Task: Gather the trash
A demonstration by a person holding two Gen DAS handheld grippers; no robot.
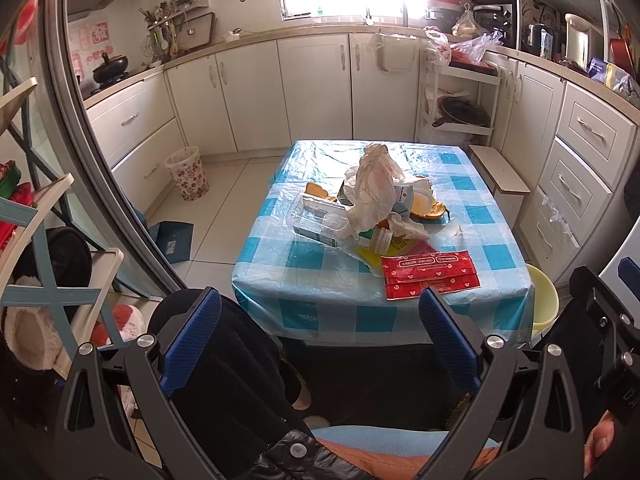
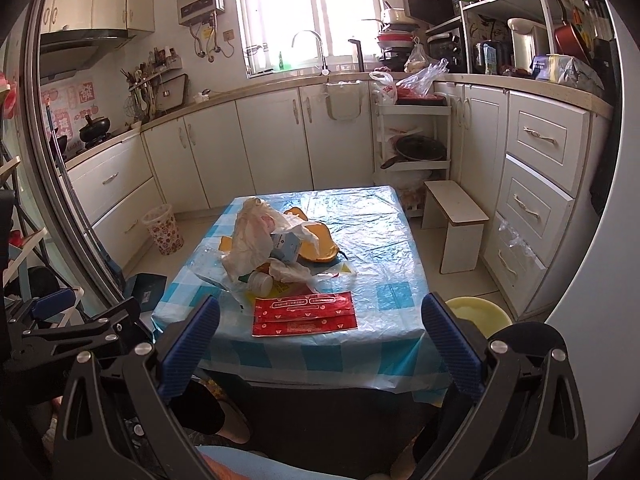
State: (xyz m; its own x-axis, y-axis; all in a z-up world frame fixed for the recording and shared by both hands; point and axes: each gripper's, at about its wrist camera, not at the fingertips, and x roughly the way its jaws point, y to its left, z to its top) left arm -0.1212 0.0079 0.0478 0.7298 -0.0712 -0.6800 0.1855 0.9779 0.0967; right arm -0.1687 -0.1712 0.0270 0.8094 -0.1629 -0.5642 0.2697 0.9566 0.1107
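Kitchen table [image 2: 384,240] piled with trash; left gripper [image 1: 320,332] and right gripper [image 2: 320,336] both wide, empty. Not started; likely reach red packet [image 2: 306,314] first.

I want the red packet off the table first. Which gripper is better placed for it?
Probably the right gripper: the red packet lies centred just ahead of its open fingers. From the left gripper it sits off to the right.
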